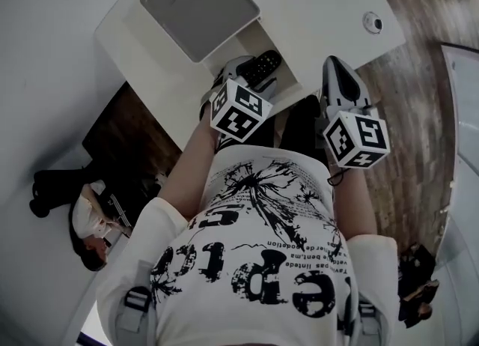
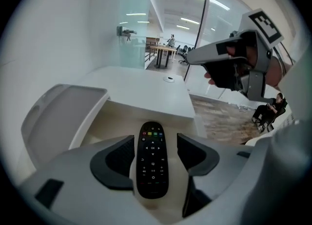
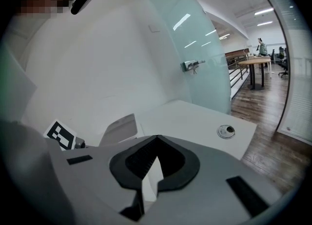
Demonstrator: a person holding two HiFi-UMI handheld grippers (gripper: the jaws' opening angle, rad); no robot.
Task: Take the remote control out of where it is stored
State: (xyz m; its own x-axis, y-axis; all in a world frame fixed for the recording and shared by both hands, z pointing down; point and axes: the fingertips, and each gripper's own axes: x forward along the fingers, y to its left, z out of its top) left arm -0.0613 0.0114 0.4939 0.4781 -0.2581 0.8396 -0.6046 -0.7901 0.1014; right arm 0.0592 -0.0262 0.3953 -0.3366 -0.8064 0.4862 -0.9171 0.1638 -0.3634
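On white desk (image 1: 329, 0) | open compartment (image 1: 253, 40) holds remote control (image 1: 260, 67) | wood floor (image 1: 419, 90)

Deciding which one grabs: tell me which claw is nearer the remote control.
Left. The left claw straddles the remote control, open jaws either side of it in the desk compartment; the right claw, tips together, hangs off to its right.

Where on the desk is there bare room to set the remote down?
The white desktop between the open compartment and the round grommet is bare. The compartment is crowded: the remote lies there, between the jaws of the open left gripper.
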